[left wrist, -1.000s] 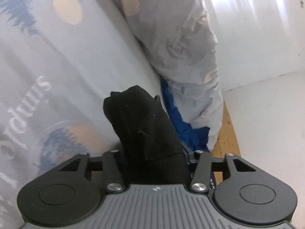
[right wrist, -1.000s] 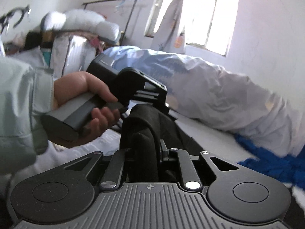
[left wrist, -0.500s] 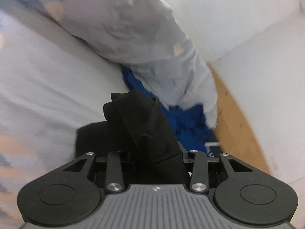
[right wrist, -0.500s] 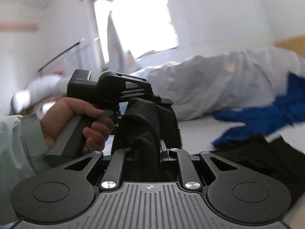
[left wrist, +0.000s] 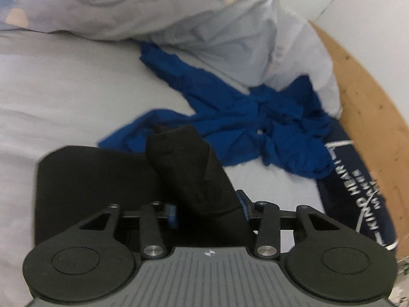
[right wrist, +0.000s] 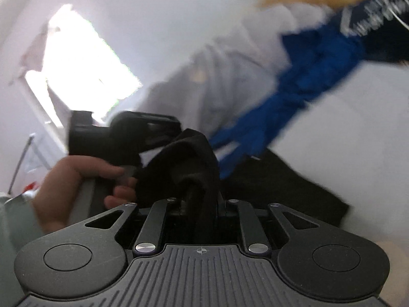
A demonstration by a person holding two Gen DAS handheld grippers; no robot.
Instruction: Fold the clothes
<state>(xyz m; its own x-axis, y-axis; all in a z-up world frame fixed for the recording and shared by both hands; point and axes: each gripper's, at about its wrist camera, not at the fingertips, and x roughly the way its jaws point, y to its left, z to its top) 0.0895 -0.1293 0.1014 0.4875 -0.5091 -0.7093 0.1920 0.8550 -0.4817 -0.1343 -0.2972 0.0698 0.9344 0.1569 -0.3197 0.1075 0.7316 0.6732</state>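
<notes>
Both grippers swinging from printed duvet toward bed's corner since a second ago, black garment (left wrist: pixel 194 176) travelling with them. Left gripper (left wrist: pixel 207 204) jaws just opening wider; bunched black fold sitting between blue pads (left wrist: pixel 172 211), gap showing at left pad, grip loosening. Right gripper (right wrist: pixel 199 204) jaws standing nearly closed, pinching black fold. Rest of garment lying flat on white sheet (left wrist: pixel 64 97) below. Crumpled blue garment (left wrist: pixel 255 117) lying just beyond, against pale duvet (left wrist: pixel 204 20). Left hand (right wrist: pixel 74 179) gripping handle in right view.
</notes>
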